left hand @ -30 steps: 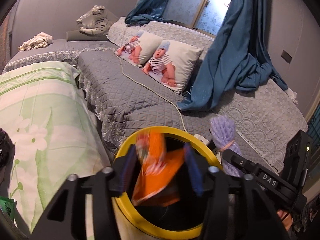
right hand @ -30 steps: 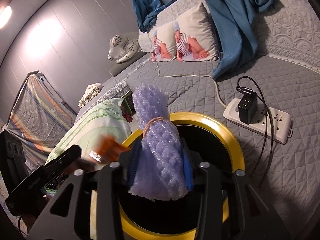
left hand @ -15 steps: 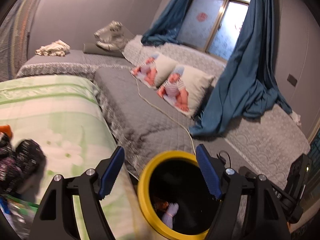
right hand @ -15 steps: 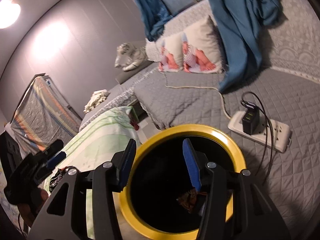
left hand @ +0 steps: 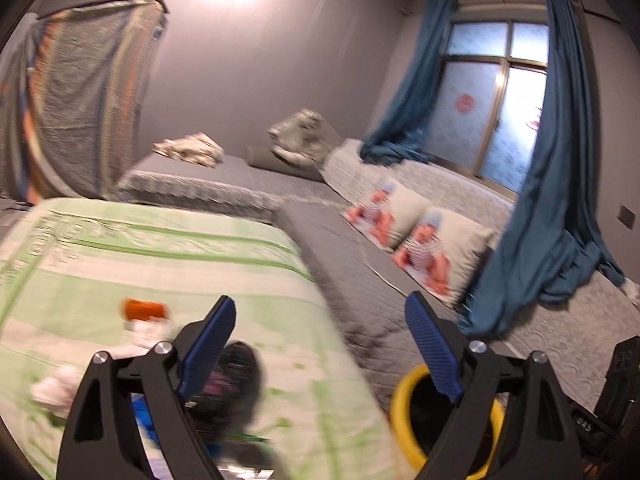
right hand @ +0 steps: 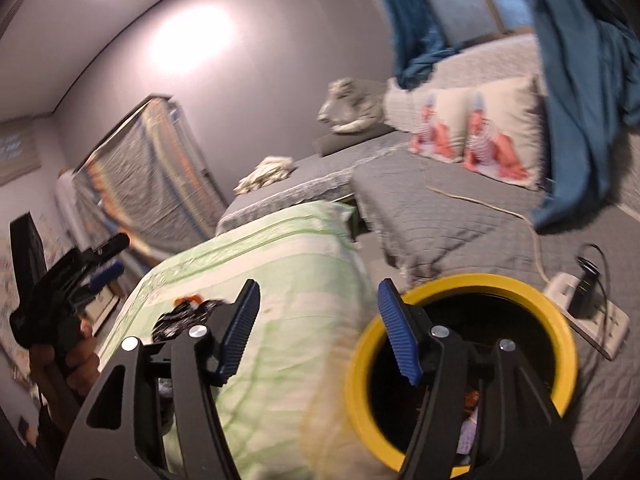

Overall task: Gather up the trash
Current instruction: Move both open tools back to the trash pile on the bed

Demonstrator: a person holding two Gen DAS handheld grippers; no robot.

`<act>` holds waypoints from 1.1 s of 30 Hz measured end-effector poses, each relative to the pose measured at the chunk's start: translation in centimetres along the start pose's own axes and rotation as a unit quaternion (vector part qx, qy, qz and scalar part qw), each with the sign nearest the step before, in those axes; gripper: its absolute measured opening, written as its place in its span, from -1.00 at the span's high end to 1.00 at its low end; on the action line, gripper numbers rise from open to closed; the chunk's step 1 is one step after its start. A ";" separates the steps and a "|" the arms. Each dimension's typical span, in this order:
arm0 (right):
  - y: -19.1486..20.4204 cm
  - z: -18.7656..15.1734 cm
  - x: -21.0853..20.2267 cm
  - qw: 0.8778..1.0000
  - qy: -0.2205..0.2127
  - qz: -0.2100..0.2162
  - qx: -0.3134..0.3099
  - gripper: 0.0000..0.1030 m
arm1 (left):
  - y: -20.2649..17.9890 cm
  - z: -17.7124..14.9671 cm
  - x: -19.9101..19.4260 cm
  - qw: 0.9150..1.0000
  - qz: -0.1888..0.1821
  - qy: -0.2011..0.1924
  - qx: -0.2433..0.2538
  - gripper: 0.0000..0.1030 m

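The bedroom held grey quilted mattresses [left hand: 352, 276] and a green-patterned bench [right hand: 288, 280]. Blurred trash [left hand: 144, 309] lay on the bench; the yellow-rimmed bin [right hand: 560, 344] stood beside it. Left gripper [left hand: 320, 344] and right gripper [right hand: 318, 332] jaws were spreading, both empty.

A green floral bedspread [left hand: 168, 248] carries blurred litter: an orange wrapper [left hand: 143, 309] and a dark packet [left hand: 236, 376] (both smeared).
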State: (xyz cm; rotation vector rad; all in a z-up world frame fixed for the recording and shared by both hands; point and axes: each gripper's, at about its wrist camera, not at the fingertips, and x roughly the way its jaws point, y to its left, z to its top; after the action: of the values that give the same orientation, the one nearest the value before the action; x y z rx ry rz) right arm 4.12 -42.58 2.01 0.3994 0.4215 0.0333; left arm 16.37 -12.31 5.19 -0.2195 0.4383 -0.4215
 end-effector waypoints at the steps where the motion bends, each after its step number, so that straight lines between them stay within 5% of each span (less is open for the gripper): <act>1: 0.8 0.0 0.4 1.000 0.006 0.007 -0.007 -0.16 | 1.0 0.2 -0.6 1.000 0.013 -0.005 0.001 -0.68; 17: 12.8 -4.9 8.4 0.979 0.135 0.103 -0.116 -0.23 | 15.3 -1.8 -5.9 0.987 0.148 -0.007 -0.058 -0.80; 33: 15.9 -10.8 9.0 0.943 0.179 0.104 -0.262 -0.31 | 20.4 -7.1 -7.3 0.973 0.209 0.032 -0.091 -0.80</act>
State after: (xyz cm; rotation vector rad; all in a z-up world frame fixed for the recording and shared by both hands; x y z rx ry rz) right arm 8.72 -22.94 -4.46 -0.0955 0.7040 0.4221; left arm 14.18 8.25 -4.45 -0.2842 0.5717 0.0264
